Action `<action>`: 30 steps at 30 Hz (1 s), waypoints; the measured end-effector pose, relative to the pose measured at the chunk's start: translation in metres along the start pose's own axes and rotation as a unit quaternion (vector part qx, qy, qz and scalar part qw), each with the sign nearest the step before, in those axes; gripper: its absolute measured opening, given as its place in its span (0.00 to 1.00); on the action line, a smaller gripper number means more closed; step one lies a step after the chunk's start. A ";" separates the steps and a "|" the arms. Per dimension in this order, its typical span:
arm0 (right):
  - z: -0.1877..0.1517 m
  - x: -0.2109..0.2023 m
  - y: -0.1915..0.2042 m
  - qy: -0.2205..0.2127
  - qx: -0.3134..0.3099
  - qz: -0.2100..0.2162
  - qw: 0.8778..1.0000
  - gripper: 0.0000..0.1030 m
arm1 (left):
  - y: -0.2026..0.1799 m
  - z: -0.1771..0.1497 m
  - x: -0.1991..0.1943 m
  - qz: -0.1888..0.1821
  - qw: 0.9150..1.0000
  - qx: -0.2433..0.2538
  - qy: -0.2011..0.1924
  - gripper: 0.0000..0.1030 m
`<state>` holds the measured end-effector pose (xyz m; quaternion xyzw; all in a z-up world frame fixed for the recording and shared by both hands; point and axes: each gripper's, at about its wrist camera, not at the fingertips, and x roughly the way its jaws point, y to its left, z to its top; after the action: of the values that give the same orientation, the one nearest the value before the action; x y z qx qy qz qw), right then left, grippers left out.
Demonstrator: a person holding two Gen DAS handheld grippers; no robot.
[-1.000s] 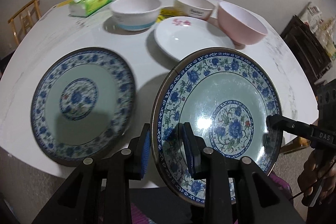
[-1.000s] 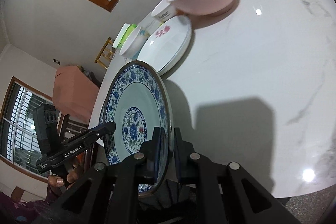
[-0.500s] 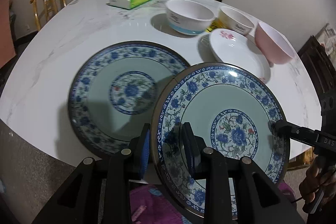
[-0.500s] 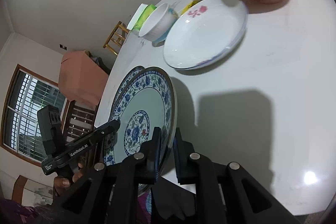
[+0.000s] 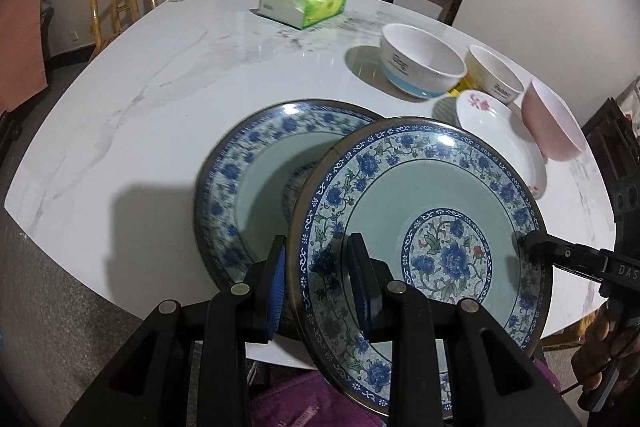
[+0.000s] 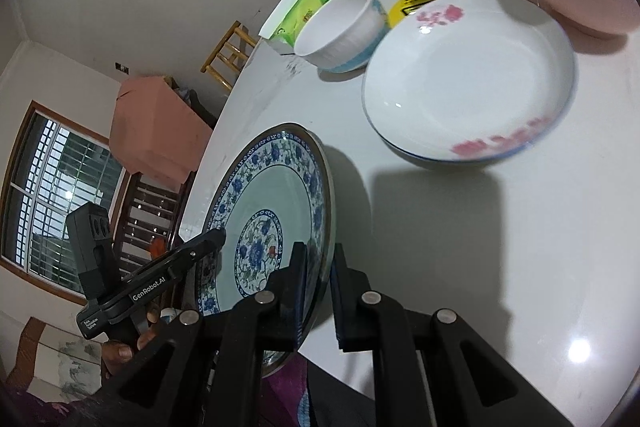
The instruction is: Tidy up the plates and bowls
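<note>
I hold a blue floral plate (image 5: 424, 211) in the air with both grippers. My left gripper (image 5: 318, 275) is shut on its near left rim. My right gripper (image 6: 318, 271) is shut on its opposite rim, and its finger shows in the left wrist view (image 5: 560, 253). The held plate (image 6: 272, 203) hangs tilted over a second matching blue plate (image 5: 256, 179) that lies flat on the white marble table (image 5: 160, 99) and is partly covered by it.
A white plate with pink flowers (image 6: 472, 83) lies to the right. Behind it stand a white bowl with a blue band (image 5: 420, 65), a small cream bowl (image 5: 494, 73) and a pink bowl (image 5: 554, 125). A green tissue pack (image 5: 304, 3) sits at the far side. Chairs surround the table.
Both grippers have carried the held plate leftward. It now overlaps the flat blue plate, which was apart from it a second ago.
</note>
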<state>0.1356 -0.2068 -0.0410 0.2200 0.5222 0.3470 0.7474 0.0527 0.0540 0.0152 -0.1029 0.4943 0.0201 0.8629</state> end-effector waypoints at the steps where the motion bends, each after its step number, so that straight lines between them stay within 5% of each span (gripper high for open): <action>1: 0.002 0.003 0.002 0.002 -0.001 -0.001 1.000 0.11 | 0.003 0.002 0.000 0.003 1.000 -0.002 -0.002 0.26; 30: 0.009 0.029 0.016 0.025 -0.006 -0.016 1.000 0.11 | 0.053 0.024 0.018 0.024 0.999 -0.037 -0.014 0.25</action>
<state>0.1460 -0.1744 -0.0453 0.1985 0.5416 0.3438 0.7410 0.0753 0.1091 0.0030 -0.1229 0.4835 0.0609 0.8645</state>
